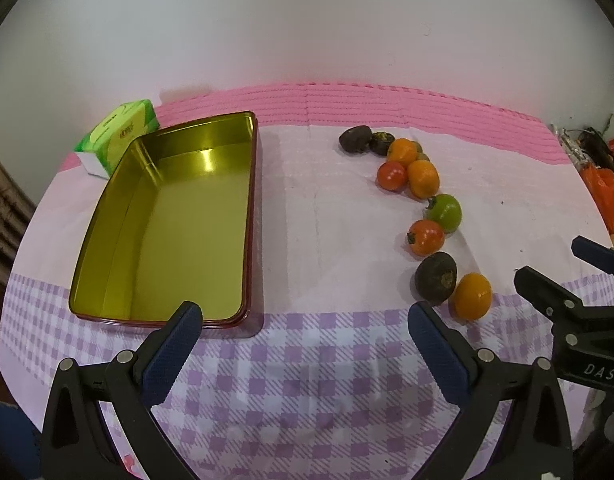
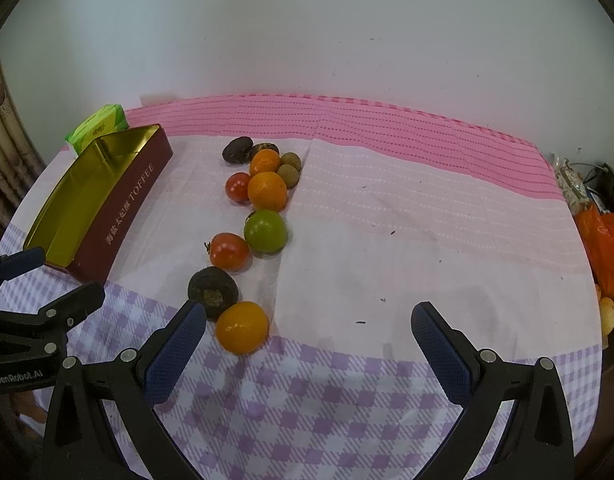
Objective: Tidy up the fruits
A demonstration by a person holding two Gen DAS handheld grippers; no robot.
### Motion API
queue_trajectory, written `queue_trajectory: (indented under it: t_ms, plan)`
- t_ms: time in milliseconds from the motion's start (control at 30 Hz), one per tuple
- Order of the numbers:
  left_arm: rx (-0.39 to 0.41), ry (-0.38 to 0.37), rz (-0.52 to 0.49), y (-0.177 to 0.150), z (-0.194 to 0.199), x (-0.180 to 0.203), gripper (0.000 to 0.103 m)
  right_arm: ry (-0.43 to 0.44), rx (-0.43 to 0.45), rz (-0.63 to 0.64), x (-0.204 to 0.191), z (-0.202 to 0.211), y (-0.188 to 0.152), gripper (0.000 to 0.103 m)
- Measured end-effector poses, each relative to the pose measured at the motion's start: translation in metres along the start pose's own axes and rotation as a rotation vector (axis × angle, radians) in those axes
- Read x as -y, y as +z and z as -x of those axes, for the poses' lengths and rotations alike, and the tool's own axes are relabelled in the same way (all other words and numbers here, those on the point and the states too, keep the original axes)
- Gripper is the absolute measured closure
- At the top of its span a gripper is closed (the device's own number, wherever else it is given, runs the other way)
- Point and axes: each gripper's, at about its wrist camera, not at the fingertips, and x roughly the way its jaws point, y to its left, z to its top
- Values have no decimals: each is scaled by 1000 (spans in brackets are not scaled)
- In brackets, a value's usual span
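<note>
Both grippers hover low over the near, purple-checked part of the tablecloth (image 2: 347,420). Left gripper (image 1: 305,340) has its blue-padded fingers spread wide with nothing between them; its left fingertip overlaps the near rim of the tin in the picture, though contact cannot be told. Right gripper (image 2: 309,340) is likewise wide open and empty, its left finger just beside the nearest orange fruit (image 2: 242,327).

On the left of the cloth sits an open rectangular tin (image 1: 249,216), gold inside, dark red outside, with "TOFFEE" lettered on its side; nothing lies in it. A green tissue pack (image 1: 119,130) rests behind its far left corner.

To the right of the tin the fruits lie in a curved line on the cloth, running from near to far. Touching the nearest orange fruit is a dark round fruit (image 2: 213,290), then a red tomato (image 2: 229,251) beside a green tomato (image 2: 265,231). Farther back cluster two more orange fruits (image 2: 267,191), another red tomato (image 2: 238,187), two small brown fruits (image 2: 289,166) and two dark fruits (image 2: 237,150).
</note>
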Motion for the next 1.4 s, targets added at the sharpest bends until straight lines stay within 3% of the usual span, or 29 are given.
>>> queue_trajectory:
  t_ms: [500, 1400]
  plan:
    - [-36, 47, 8, -1, -2, 0, 1, 0, -3, 14, -7, -2, -3, 1]
    - [-38, 31, 47, -4, -3, -11, 1, -14, 9, 42, -15, -2, -3, 1]
